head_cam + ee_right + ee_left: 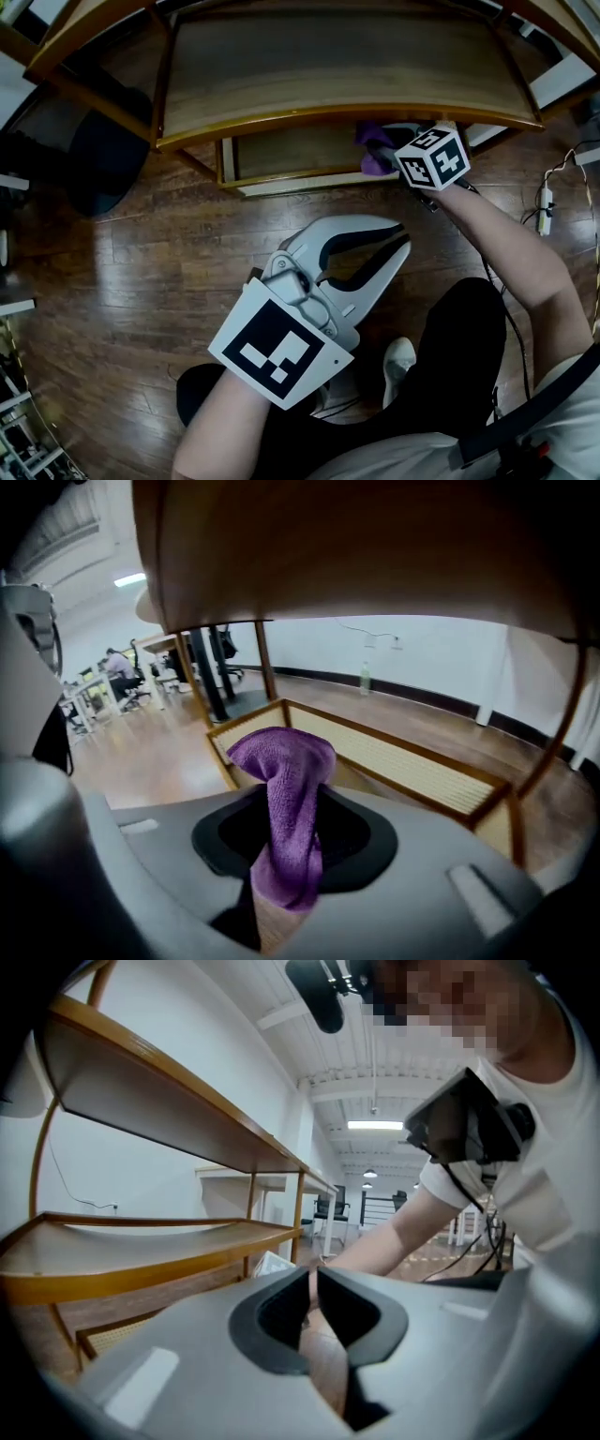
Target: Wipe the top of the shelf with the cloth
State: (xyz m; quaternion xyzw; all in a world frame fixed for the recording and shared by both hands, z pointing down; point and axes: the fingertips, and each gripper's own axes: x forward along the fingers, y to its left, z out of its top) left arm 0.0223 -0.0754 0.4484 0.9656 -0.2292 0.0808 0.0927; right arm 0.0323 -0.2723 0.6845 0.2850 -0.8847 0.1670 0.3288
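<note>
Two grippers, one job: the purple cloth (281, 761) is pinched tight in the right gripper (284, 832), tucked below the shelf (337, 66) top. The left gripper (401, 239) is held shut and empty, back from the shelf. The purple cloth should probably be lifted clear of the edge, then laid flat.

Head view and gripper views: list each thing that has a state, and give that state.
left gripper: shut, empty.
right gripper: shut on the purple cloth.
purple cloth: bunched, pinched, one end hanging down.
shelf: top board bare, cloth held below it.
</note>
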